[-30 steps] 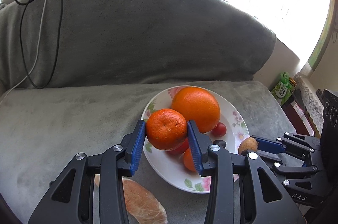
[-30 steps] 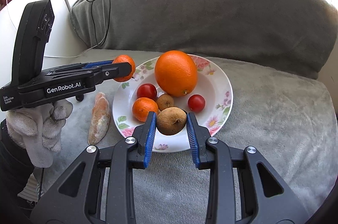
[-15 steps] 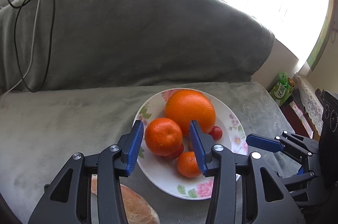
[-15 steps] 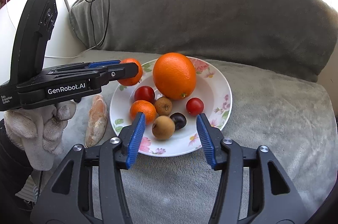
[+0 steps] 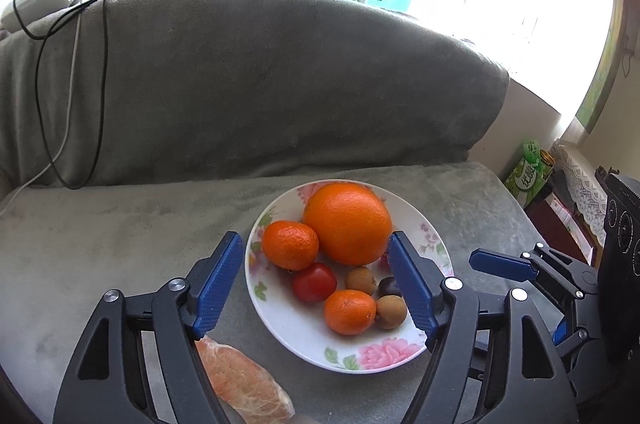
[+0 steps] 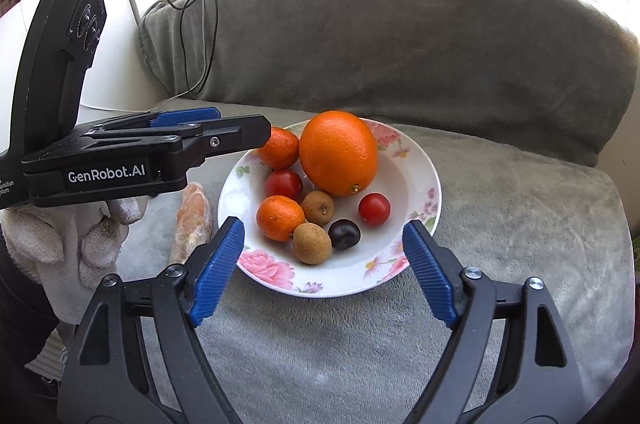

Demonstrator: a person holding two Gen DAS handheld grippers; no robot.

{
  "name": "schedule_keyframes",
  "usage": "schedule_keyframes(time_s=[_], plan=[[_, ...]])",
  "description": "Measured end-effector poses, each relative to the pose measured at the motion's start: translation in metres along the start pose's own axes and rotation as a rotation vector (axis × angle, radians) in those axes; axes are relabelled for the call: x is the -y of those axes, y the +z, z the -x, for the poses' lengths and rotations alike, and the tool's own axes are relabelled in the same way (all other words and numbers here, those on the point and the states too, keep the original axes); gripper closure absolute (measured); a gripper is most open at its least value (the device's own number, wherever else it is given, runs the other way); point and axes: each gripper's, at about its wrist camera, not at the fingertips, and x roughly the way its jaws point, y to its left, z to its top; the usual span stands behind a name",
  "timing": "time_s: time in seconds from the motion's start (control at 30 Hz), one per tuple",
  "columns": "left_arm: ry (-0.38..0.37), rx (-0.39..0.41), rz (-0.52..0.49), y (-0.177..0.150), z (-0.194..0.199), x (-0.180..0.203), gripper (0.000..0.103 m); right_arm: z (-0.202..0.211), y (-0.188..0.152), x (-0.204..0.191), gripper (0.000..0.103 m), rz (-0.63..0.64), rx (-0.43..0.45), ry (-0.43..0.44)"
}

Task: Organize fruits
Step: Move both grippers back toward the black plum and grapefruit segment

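Note:
A flowered white plate [image 5: 436,252] on the grey sofa seat holds a big orange [image 5: 347,223], two mandarins [image 5: 290,244] [image 5: 349,311], a tomato [image 5: 314,282], two small brown fruits [image 5: 391,311] and a dark cherry [image 5: 389,286]. My left gripper [image 5: 312,248] hovers over the plate's left side, jaws opening, pads touching nothing. My right gripper [image 6: 323,228] hangs over the plate's [image 6: 420,184] near rim, jaws also opening, with the brown fruit [image 6: 312,243] lying free below them. The left gripper [image 6: 240,132] shows side-on beside the far mandarin [image 6: 280,147].
A wrapped peeled citrus segment [image 5: 244,384] lies on the seat left of the plate. The sofa backrest [image 5: 260,84] rises behind, with cables [image 5: 72,64] draped over its left end. A gloved hand [image 6: 60,244] holds the left gripper. Boxes and a side table [image 5: 560,192] stand to the right.
The left jaws let go of the mandarin, which now rests on the plate beside the big orange. The right jaws released the brown fruit onto the plate. Both sets of jaws spread wide.

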Motion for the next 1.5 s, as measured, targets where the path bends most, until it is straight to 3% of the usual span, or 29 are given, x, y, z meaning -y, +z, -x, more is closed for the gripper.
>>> schedule_keyframes(time_s=[0.13,0.97,1.5], plan=[[0.011,0.008,-0.001,0.001,0.002,0.003,0.022,0.004,0.001,-0.002,0.005,0.007,0.011,-0.011],[0.039,0.074,-0.006,-0.003,0.038,0.005,0.022,0.020,0.002,-0.022,0.005,0.048,0.053,-0.093],[0.090,0.126,0.007,-0.011,0.073,-0.012,0.022,0.024,0.001,-0.035,0.005,0.020,0.064,-0.058]])
